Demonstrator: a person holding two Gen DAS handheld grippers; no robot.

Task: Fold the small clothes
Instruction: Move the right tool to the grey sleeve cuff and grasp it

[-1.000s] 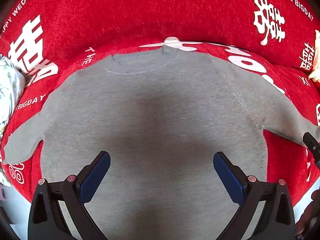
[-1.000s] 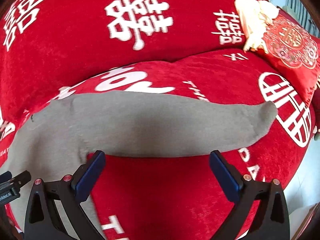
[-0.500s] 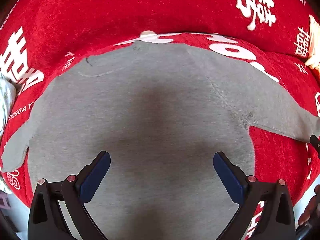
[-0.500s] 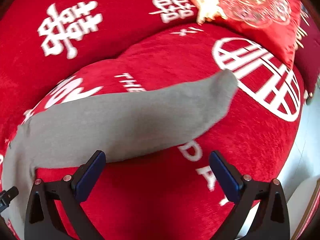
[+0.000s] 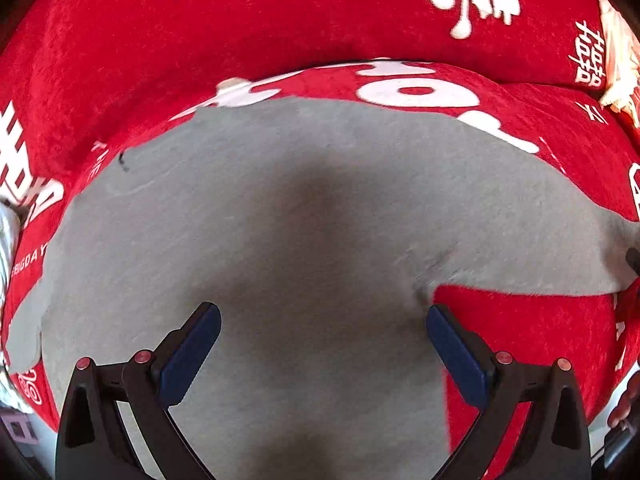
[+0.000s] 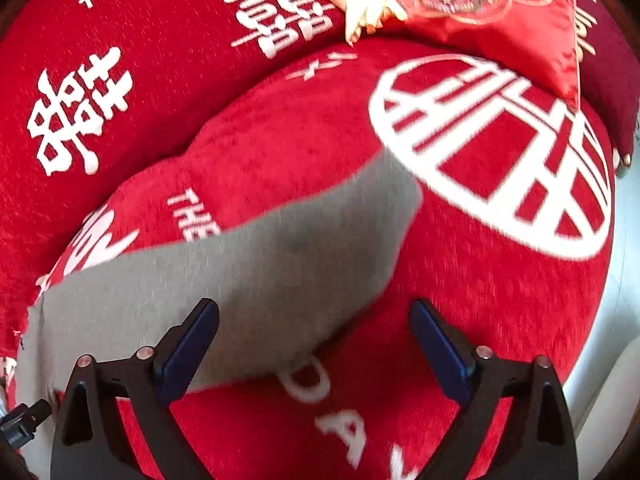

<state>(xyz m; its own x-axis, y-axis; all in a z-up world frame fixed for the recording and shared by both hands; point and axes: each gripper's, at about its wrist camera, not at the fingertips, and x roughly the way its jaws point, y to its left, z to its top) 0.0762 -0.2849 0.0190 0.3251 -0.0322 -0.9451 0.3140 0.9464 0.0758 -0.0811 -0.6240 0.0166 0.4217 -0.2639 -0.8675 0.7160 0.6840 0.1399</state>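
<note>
Left gripper (image 5: 322, 344) released, jaws wide, nothing between the pads; it hangs over the body of the grey top (image 5: 304, 240). Right finger (image 5: 456, 356) sits just inside the armpit corner where the side hem meets the sleeve underside.

Right gripper (image 6: 314, 340) jaws closing but still wide, pads pressing on nothing; left finger (image 6: 188, 344) overlaps the lower edge of the grey sleeve (image 6: 256, 280), right finger over bare red cover (image 6: 460, 280).

Top lies flat on the red sofa cover, spread out, neckline toward the backrest. Sleeve runs up and right, cuff end close to the white round emblem (image 6: 500, 152).

Open red fabric below and right of the sleeve, to the seat edge. Far side: backrest (image 5: 280, 20) just behind the collar; embroidered red cushion (image 6: 500, 12) with cream fringe at the far right corner, well apart from the cuff.
</note>
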